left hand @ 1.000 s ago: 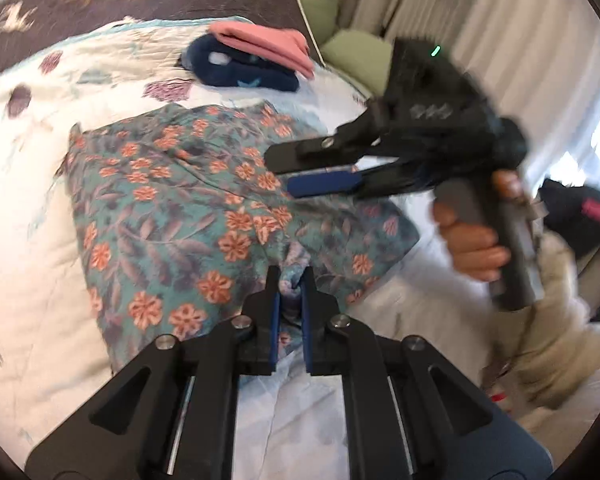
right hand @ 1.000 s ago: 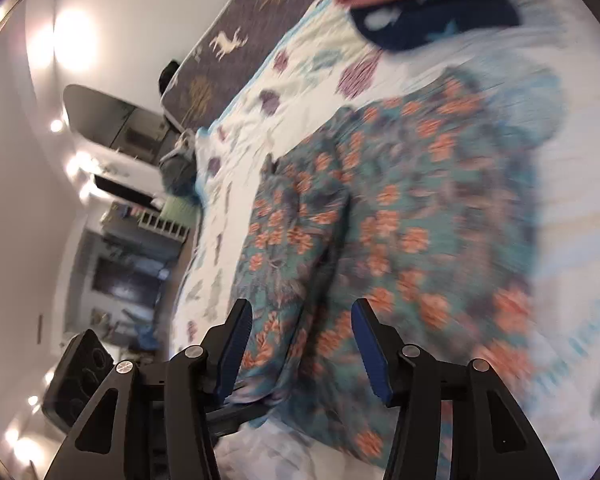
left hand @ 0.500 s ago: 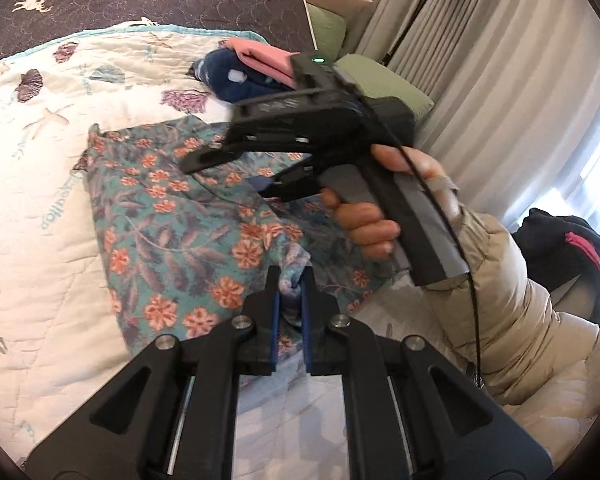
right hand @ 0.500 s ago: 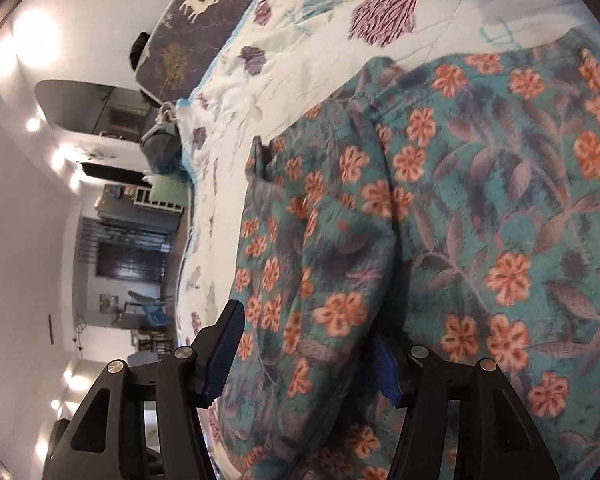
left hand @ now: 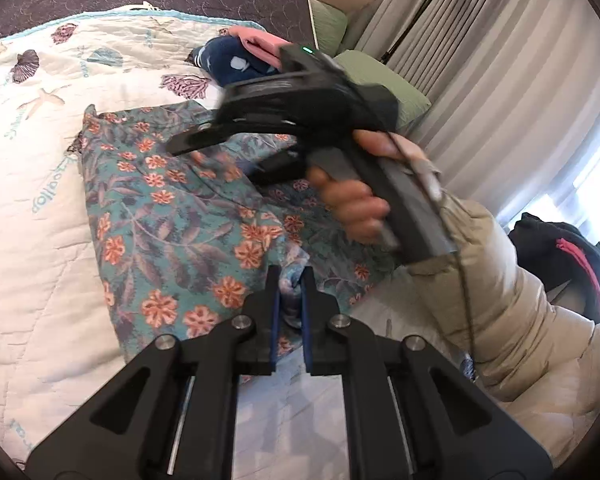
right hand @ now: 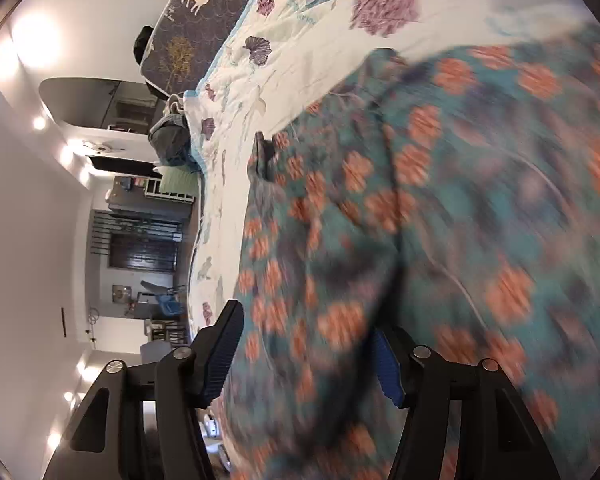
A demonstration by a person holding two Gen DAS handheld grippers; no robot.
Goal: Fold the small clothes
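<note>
A teal floral garment [left hand: 168, 216] is spread flat on the white seashell quilt [left hand: 40, 184], roughly mid-bed, with its near hem by the quilt's near edge. A bunched bit of that hem is pinched tight between the blue pads of the left gripper [left hand: 289, 300], so it's clamped on the fabric. The right gripper [right hand: 306, 354] is held with its fingers wide apart, and a raised fold of the same garment [right hand: 400, 240] is seen between them; whether the pads actually touch the cloth can't really be told, since that view is pretty blurred. Farther up the quilt, near the green pillow [left hand: 380, 84], a navy folded piece [left hand: 232, 66] is stacked under a pink one [left hand: 260, 46].
</note>
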